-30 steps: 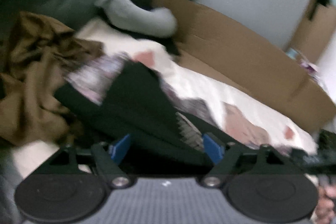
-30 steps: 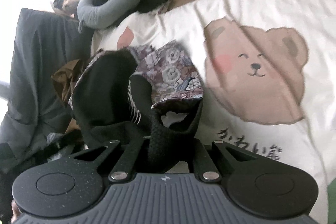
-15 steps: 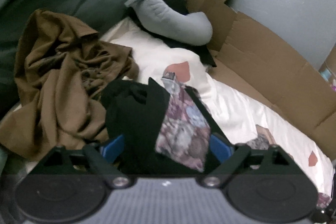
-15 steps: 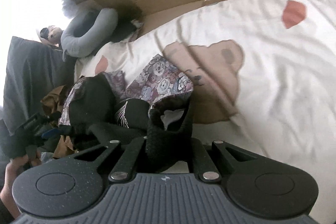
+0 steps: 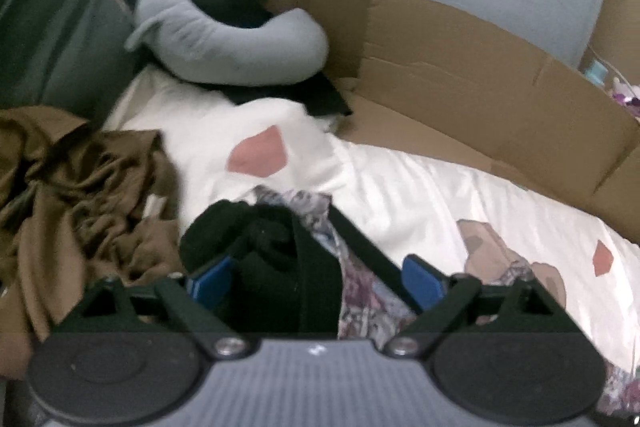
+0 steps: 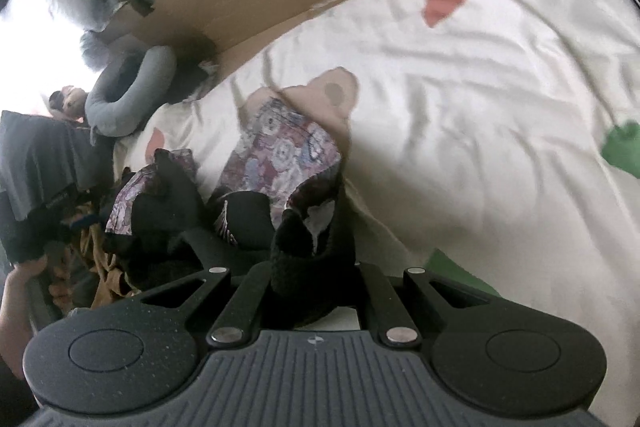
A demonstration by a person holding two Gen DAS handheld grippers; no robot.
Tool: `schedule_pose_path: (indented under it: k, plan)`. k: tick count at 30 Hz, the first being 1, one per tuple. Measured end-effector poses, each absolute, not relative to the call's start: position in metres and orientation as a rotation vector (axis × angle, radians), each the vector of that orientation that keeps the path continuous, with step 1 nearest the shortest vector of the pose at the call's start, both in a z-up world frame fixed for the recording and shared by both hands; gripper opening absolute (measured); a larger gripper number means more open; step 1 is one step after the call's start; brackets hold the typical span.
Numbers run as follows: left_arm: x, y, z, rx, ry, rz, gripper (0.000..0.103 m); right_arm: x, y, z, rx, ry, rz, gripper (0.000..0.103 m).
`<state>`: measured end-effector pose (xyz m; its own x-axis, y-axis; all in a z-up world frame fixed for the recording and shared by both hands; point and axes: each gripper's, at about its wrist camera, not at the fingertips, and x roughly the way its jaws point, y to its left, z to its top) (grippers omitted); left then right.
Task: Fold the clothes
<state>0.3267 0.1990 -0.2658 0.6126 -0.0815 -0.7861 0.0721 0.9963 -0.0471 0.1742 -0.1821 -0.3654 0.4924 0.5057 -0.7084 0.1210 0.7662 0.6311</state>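
**Black garment stretched between two grippers over the bear-print bedsheet**

Left wrist view: the left gripper [image 5: 314, 277] stands wide, its jaws having just been opening; the black garment with floral lining [image 5: 280, 267] lies bunched between the blue pads [image 5: 420, 277], which do not press it. A crumpled brown garment [image 5: 76, 195] lies to the left, a grey curved pillow [image 5: 224, 47] and cardboard [image 5: 480, 75] ahead.

Right wrist view: the right gripper [image 6: 316, 267] is clamped tight on the garment's black knitted edge [image 6: 312, 251]. The rest trails ahead-left over the bedsheet [image 6: 480, 99].
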Motion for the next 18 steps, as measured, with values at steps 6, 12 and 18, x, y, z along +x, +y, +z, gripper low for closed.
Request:
schedule_pose_path:
  k: [6, 12, 18]
  plan:
    - [0.354, 0.166, -0.277, 0.058, 0.926, -0.135, 0.093, 0.157, -0.187, -0.379, 0.683, 1.096, 0.250, 0.001]
    - [0.376, 0.142, -0.295, 0.145, 0.995, -0.150, 0.093, 0.147, -0.185, -0.388, 0.675, 1.139, 0.261, 0.003]
    - [0.386, 0.141, -0.303, 0.118, 1.077, -0.168, 0.091, 0.148, -0.196, -0.386, 0.696, 1.136, 0.267, 0.034]
